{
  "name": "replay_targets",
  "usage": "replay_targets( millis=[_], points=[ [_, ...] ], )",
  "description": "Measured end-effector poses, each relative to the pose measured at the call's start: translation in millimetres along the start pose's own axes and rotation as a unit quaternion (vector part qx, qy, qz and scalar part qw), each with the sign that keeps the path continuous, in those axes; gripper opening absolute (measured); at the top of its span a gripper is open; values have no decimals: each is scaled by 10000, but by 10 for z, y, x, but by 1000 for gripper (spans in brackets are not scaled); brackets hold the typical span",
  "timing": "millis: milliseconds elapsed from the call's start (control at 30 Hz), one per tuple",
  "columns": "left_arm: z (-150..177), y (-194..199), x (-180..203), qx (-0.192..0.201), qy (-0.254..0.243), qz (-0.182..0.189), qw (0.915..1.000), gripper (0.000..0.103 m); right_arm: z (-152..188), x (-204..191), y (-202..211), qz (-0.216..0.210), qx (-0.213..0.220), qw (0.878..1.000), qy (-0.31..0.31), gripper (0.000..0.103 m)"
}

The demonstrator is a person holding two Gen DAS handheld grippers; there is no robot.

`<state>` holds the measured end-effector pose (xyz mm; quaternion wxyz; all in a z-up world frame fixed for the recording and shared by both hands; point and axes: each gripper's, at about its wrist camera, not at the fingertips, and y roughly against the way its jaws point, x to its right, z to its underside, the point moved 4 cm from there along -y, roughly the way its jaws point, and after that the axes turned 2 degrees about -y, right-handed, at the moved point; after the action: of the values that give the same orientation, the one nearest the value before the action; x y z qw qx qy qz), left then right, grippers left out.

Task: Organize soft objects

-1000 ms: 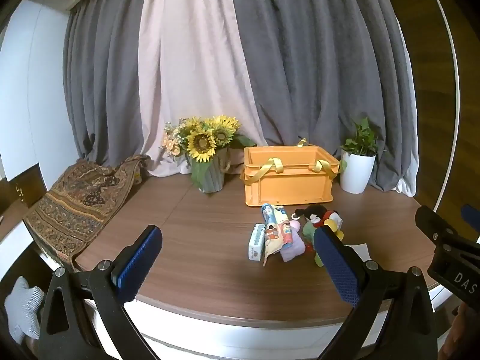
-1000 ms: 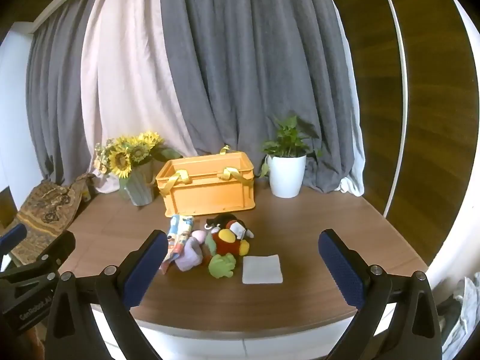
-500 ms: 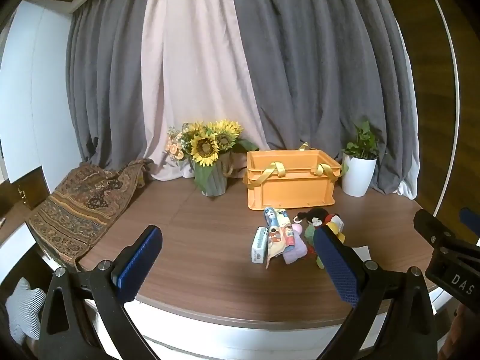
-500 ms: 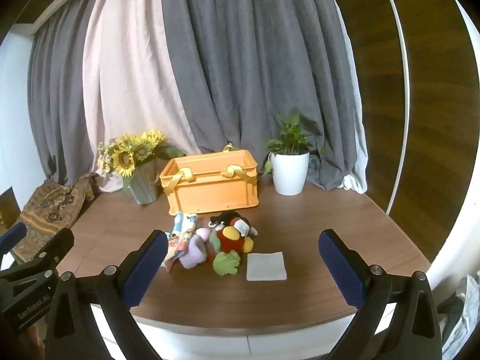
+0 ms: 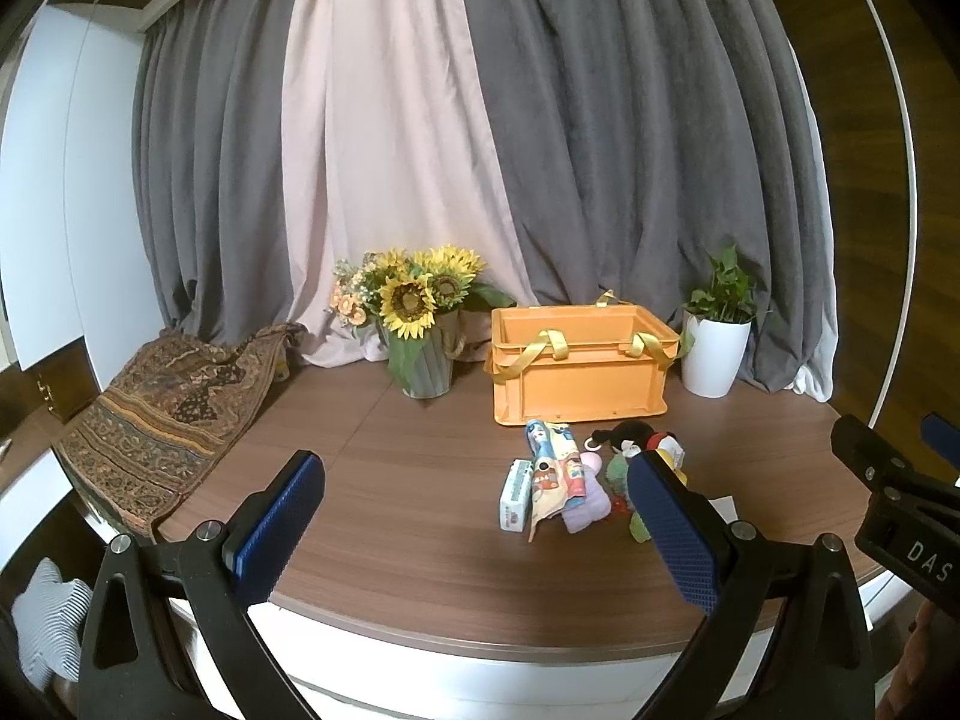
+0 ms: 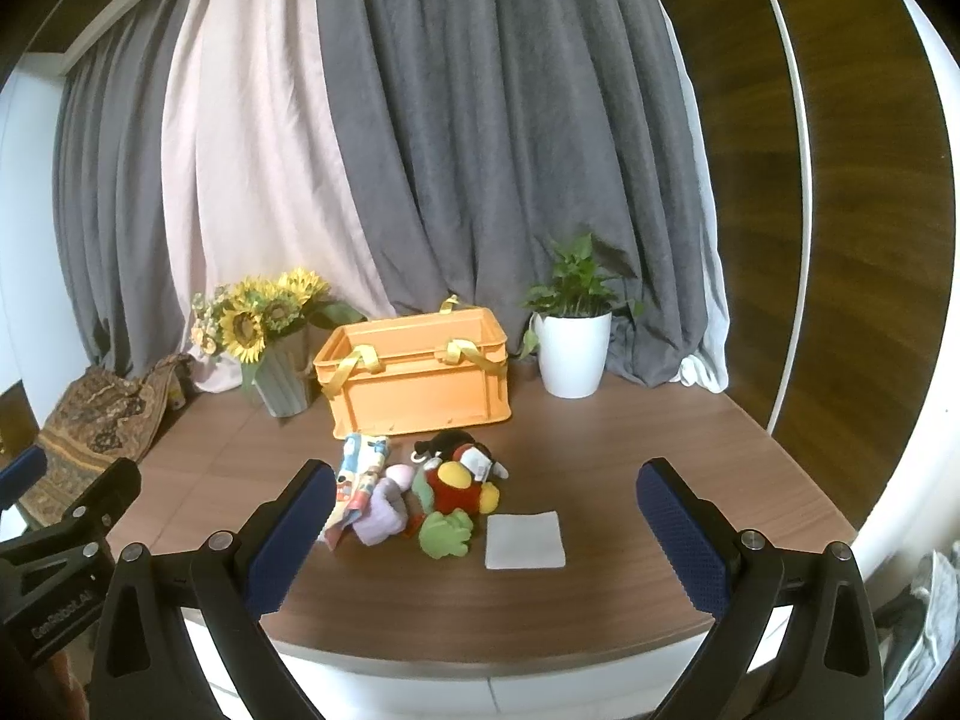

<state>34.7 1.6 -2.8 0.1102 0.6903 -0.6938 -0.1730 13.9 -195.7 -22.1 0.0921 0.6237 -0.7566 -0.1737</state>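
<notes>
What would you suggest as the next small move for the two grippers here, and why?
Probably ease the right gripper forward and down toward the white folded cloth. Both grippers are open and empty, held back at the table's near edge; the cloth lies flat, apart from the toy pile, nearest the right gripper, and the orange crate stands open behind.

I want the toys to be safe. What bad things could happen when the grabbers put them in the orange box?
The toys lie in one tangled pile, so the right gripper might lift two at once and drop one.

The white square cloth lies flat on the table, so fingers may slide over it.

The sunflower vase and the white plant pot stand close beside the orange box, so a wide swing by either gripper, including the left gripper, could tip them.
</notes>
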Motion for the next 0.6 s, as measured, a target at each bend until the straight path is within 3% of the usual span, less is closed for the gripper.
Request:
replay_targets(
  millis=[600],
  points=[
    [24,32,23,55,30,34,10000,103,-53,24,29,-14,45,10000,-25,102]
  ],
)
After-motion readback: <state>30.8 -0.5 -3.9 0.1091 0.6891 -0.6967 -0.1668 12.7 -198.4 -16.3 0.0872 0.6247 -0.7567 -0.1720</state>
